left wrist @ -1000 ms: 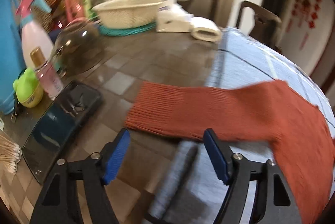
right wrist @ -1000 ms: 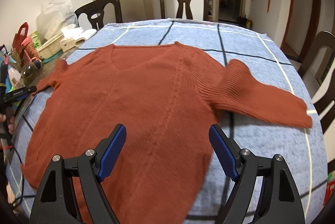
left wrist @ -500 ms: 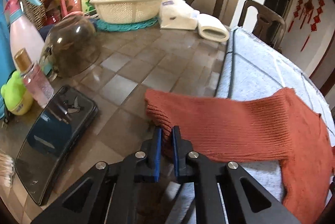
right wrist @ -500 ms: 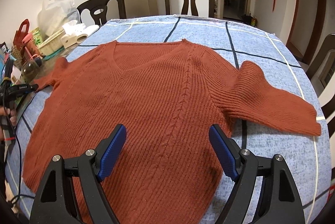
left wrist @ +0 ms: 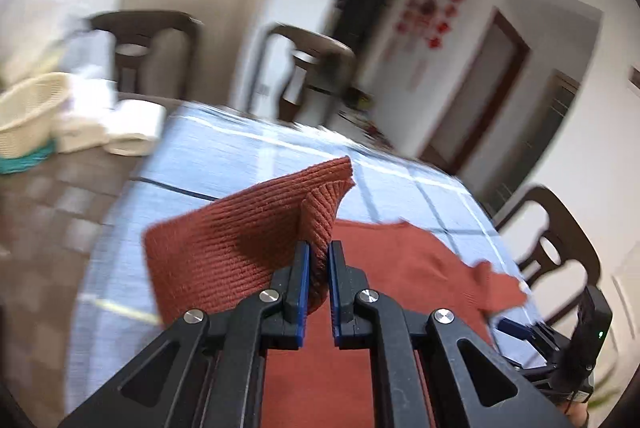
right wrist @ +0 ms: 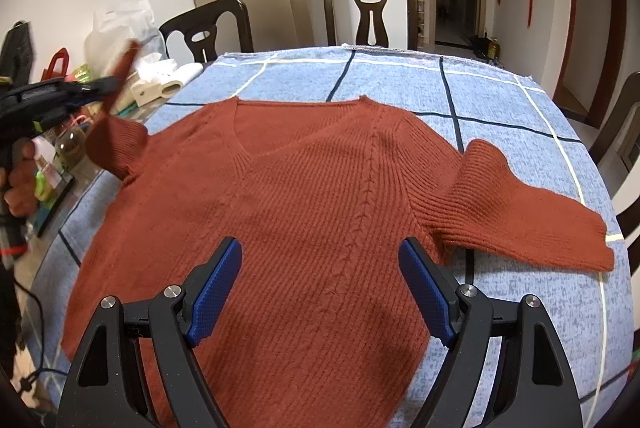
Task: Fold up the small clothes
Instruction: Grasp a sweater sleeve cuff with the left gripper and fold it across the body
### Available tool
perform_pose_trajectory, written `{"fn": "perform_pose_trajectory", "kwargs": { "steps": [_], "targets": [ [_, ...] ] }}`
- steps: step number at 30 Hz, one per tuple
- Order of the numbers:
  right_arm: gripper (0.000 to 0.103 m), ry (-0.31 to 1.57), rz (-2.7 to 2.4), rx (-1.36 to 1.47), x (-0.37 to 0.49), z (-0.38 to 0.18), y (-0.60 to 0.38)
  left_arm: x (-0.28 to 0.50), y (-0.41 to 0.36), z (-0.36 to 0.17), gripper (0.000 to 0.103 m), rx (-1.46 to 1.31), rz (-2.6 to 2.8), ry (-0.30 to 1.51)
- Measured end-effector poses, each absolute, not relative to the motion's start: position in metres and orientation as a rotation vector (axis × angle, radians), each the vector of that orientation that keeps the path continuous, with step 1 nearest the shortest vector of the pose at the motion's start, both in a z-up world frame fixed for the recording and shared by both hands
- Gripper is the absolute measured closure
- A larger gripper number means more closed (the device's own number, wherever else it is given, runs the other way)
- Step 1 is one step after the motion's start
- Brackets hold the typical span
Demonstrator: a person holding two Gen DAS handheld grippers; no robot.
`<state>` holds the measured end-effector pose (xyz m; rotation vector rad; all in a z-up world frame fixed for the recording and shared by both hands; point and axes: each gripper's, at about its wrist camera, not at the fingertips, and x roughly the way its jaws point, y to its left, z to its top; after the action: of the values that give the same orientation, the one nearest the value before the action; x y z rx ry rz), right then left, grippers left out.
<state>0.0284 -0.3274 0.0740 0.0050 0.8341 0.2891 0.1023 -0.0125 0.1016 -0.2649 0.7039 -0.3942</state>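
A rust-red knitted sweater (right wrist: 320,196) lies face up on a blue checked cloth (right wrist: 400,84), its neck toward the far chairs. My left gripper (left wrist: 318,260) is shut on the cuff of the sweater's left sleeve (left wrist: 240,240) and holds it lifted off the table. In the right wrist view that left gripper (right wrist: 114,84) shows at the left edge, held by a hand, with the sleeve (right wrist: 116,144) hanging up from the shoulder. My right gripper (right wrist: 320,288) hovers open over the sweater's lower body, nothing between its fingers. The other sleeve (right wrist: 520,220) lies flat to the right.
A cream basket (left wrist: 28,112), white tissue packs (left wrist: 132,124) and bottles (right wrist: 68,148) crowd the bare tabletop left of the cloth. A dark phone-like slab (right wrist: 52,204) lies near the edge. Dark wooden chairs (right wrist: 370,12) ring the table.
My left gripper closed on the left sleeve's cuff, then rose and swung right toward the sweater's body, carrying the sleeve up. The right gripper stayed still and open.
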Motion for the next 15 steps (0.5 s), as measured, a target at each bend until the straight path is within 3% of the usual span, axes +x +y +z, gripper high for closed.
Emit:
{"fn": "perform_pose_trajectory", "kwargs": {
  "steps": [8, 15],
  "targets": [
    [0.022, 0.846, 0.304, 0.073, 0.036, 0.074, -0.336, 0.138, -0.079, 0.040, 0.090, -0.239, -0.588, 0.901],
    [0.031, 0.857, 0.348, 0.124, 0.045, 0.081, -0.332, 0.111, -0.037, 0.074, 0.064, -0.262, -0.579, 0.774]
  ]
}}
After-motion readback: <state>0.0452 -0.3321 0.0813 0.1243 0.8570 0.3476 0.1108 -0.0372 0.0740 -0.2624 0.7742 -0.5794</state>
